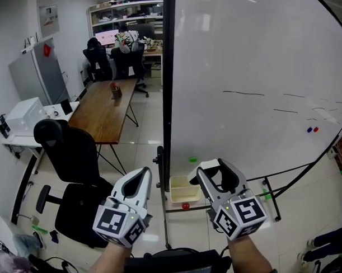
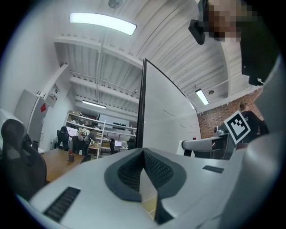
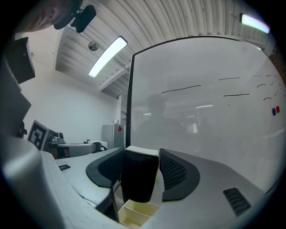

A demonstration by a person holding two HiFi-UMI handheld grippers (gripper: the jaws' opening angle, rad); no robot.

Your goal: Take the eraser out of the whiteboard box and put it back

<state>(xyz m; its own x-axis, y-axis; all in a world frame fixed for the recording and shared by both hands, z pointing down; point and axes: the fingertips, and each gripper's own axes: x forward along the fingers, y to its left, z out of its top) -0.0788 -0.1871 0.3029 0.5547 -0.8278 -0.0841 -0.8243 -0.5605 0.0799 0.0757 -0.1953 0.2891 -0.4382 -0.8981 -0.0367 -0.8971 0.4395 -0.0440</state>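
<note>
Black felt eraser [image 3: 140, 174] w/ a white back is pinched upright in the right gripper [image 1: 212, 172], both pads clamped on its sides. It's out of the whiteboard box [image 1: 183, 190]. In the right gripper view the cream box, open on top w/ a divider inside, shows just under the eraser's bottom edge, not touching afaict.

Left gripper [image 1: 144, 173] is clenched on nothing, pad tips meeting. Both forearms come in from the bottom of the head view, side by side, and both grippers point fwd at the bottom corner of the whiteboard [image 1: 253, 74], marker cubes nearest the camera.

Counts:
- 2 grippers, 1 eraser, 1 box.
- On the board: 1 green magnet [image 1: 192, 159] just above the box, plus 1 red dot [image 1: 309, 130] and 1 blue dot [image 1: 315, 129] touching each other way off to the right, and a few thin black marker lines.
- 1 small red thing [image 1: 186, 206] low down under the box, can't tell what it is.

Left of the board: 1 black office chair [image 1: 71, 159] close by and 1 long wooden bench [image 1: 105, 110] behind it.
</note>
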